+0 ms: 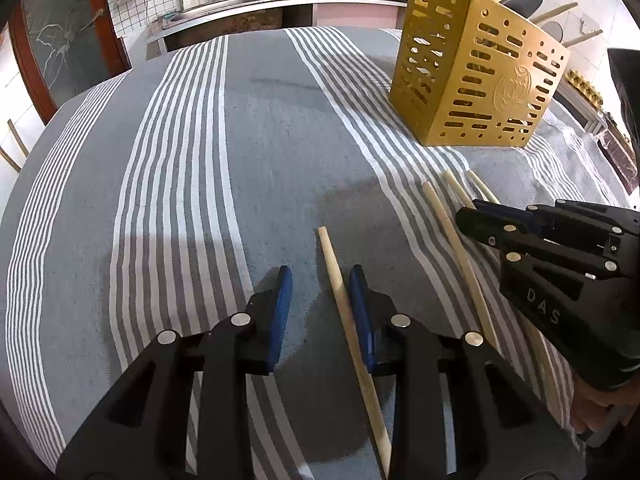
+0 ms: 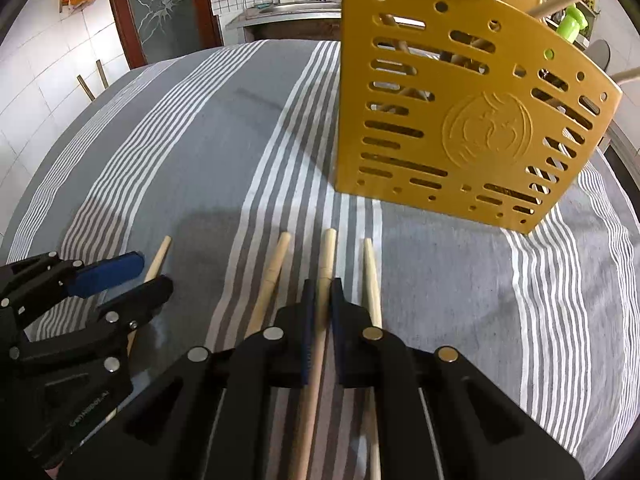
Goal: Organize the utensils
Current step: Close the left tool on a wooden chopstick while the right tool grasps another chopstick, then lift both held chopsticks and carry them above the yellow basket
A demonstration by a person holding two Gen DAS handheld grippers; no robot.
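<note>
Right gripper (image 2: 320, 300) clamped on middle chopstick (image 2: 325, 256) — left gripper (image 1: 320, 288) agape, holder (image 1: 476, 76) beyond.

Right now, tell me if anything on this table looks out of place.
Four chopsticks lie loose on the striped cloth rather than in the gold holder. The right gripper is shut on one; another lies against one pad of the left gripper, unclamped. Nothing looks spilled or broken.
</note>
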